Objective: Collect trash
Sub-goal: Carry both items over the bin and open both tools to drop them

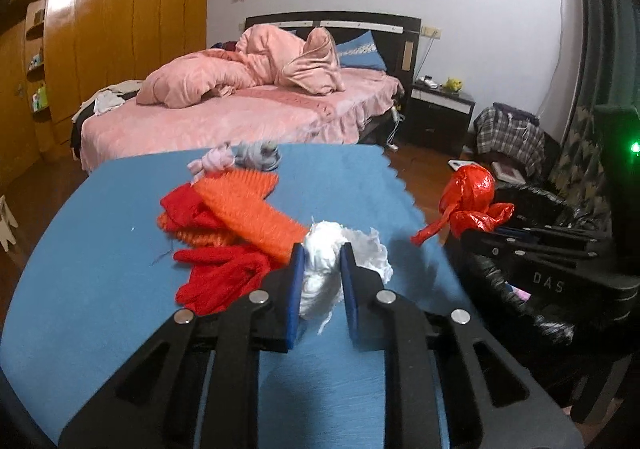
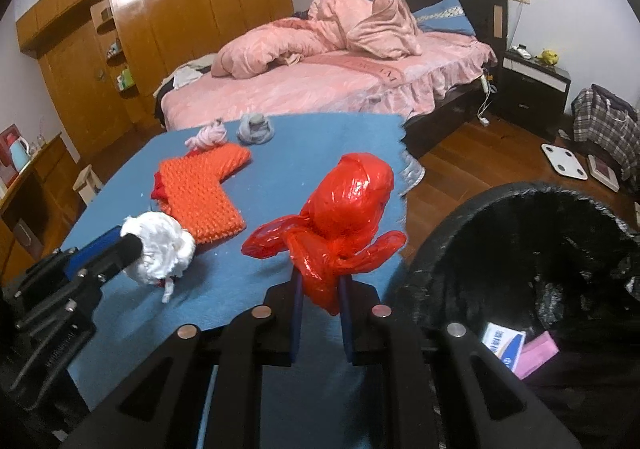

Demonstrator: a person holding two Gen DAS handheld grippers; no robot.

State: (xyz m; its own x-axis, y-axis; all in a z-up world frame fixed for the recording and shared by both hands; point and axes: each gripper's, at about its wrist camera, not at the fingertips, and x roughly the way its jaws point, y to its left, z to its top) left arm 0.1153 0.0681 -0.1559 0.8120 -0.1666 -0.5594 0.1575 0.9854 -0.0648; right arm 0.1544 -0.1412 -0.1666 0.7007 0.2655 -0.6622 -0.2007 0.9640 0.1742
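Trash is gripped above the blue table (image 1: 100,257): your left gripper (image 1: 320,269) pinches white tissue (image 1: 320,261), your right gripper (image 2: 320,289) clamps the red bag (image 2: 344,205) beside the black bin (image 2: 460,249), whose loose tails could snag its rim.

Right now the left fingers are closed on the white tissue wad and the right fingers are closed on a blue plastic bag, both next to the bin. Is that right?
Not quite: the bag in the right gripper is red, not blue, as the right wrist view shows. The left gripper does grip the white tissue wad, and the black-lined bin stands beside them.
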